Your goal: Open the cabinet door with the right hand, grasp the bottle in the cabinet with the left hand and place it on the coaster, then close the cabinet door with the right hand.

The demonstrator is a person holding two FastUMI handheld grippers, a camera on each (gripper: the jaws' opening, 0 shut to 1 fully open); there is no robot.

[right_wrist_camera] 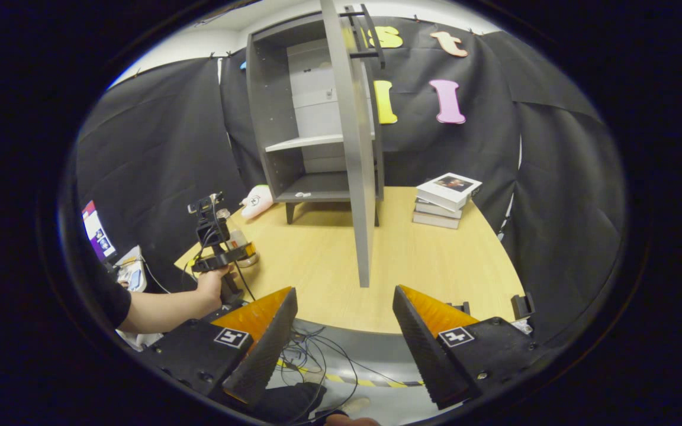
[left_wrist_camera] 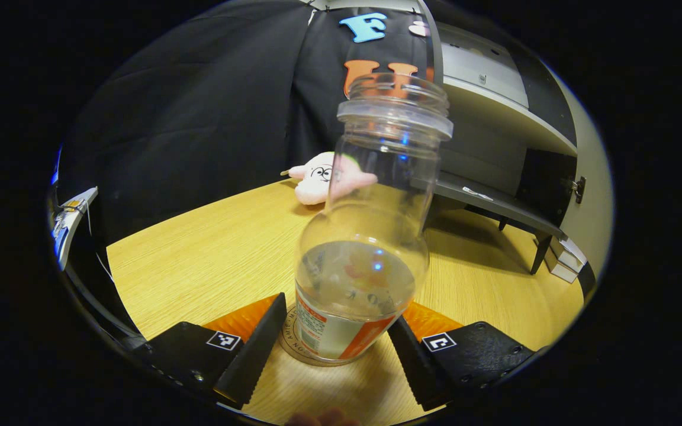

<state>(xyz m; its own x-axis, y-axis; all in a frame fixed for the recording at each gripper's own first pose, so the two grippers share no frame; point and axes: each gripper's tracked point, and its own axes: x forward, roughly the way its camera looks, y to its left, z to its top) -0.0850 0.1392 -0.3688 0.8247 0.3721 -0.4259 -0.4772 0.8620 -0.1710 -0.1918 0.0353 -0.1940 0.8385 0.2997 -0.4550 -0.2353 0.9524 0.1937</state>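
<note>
The bottle point(left_wrist_camera: 364, 260) stands upright on the coaster point(left_wrist_camera: 293, 338), a round disc that peeks out from under its base on the wooden table point(left_wrist_camera: 211, 254), so the placing step looks done or nearly so. The bottle is clear, uncapped and partly filled with liquid, which makes it top-light but easy to slop if it is knocked. The left gripper point(left_wrist_camera: 335, 349) sits around its lower part with the fingers spread wide and a visible gap on each side, so it is not squeezing anything. The main risk, as I judge it, is in pulling this gripper back: if it drifts sideways, one finger could catch the base and drag the bottle off the coaster or tip it, spilling through the open neck. A straight retreat along the fingers' own line seems safest. In the right gripper view the right gripper point(right_wrist_camera: 344, 331) hangs well back from the table edge, its fingers wide apart and holding nothing. The cabinet door point(right_wrist_camera: 356, 160) stands swung out toward it, with the cabinet point(right_wrist_camera: 293, 106) shelves bare behind. Closing it is left to do; a hard push could slam the door and jolt the table, and the bottle with it. A pink plush toy point(left_wrist_camera: 320, 180) and a stack of books point(right_wrist_camera: 444, 198) lie clear of both paths.
</note>
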